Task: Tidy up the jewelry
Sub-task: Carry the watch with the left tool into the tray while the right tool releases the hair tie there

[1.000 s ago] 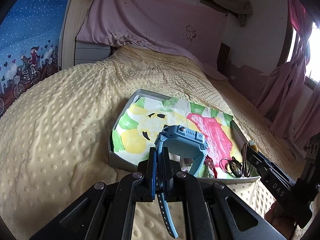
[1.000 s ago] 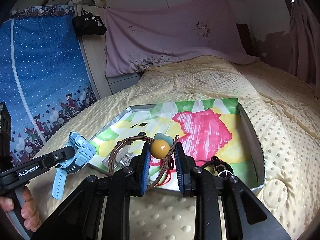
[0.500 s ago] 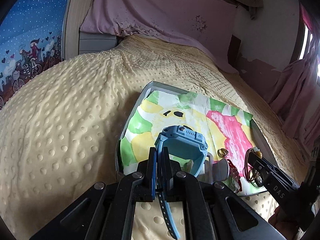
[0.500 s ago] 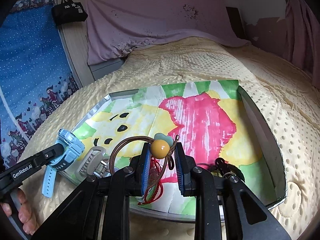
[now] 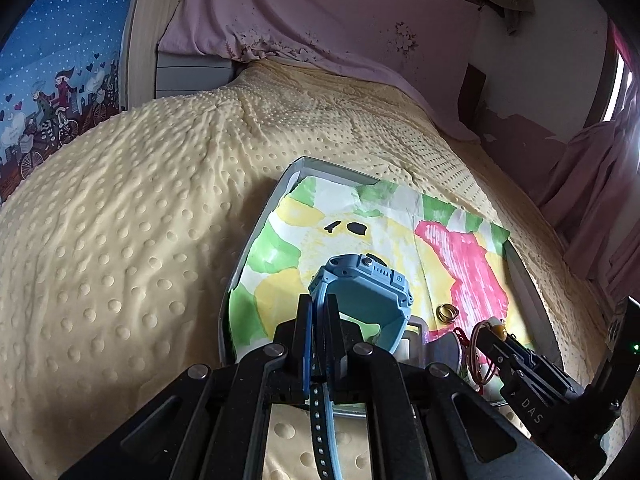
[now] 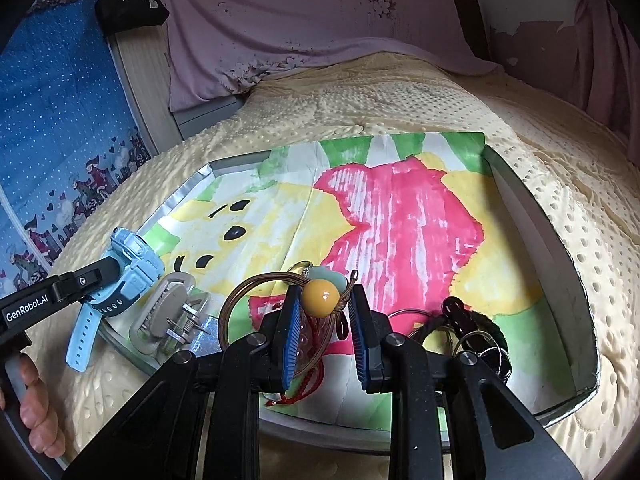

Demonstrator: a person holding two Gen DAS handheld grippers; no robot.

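Both grippers are loaded and neither piece has been set down yet, so the sorting looks to be in mid-course. The left gripper (image 5: 318,320) is clamped tight on the strap of a light blue watch (image 5: 362,296), whose case stands up above the jaws over the near left corner of the tray (image 6: 532,216), with the loose strap end hanging below. The right gripper (image 6: 324,320) pinches a brown cord bracelet (image 6: 240,304) at its yellow bead (image 6: 321,297), the cord loop arching out to the left and hanging above the tray's near edge. Several pieces already lie in the tray, on its painted paper lining (image 6: 400,216): a grey watch (image 6: 168,316) at the near left corner, a red tasselled cord (image 6: 308,380) under the right gripper, a dark tangle of bands and metal rings (image 6: 468,328) at the near right, and a small gold ring (image 5: 447,312) near the middle. Whether those pieces are in their final places is hard to say, since they bunch along the near edge and the gripper bodies hide part of them. What is left, at least, is to place the watch and the bracelet; most of the lining is bare.
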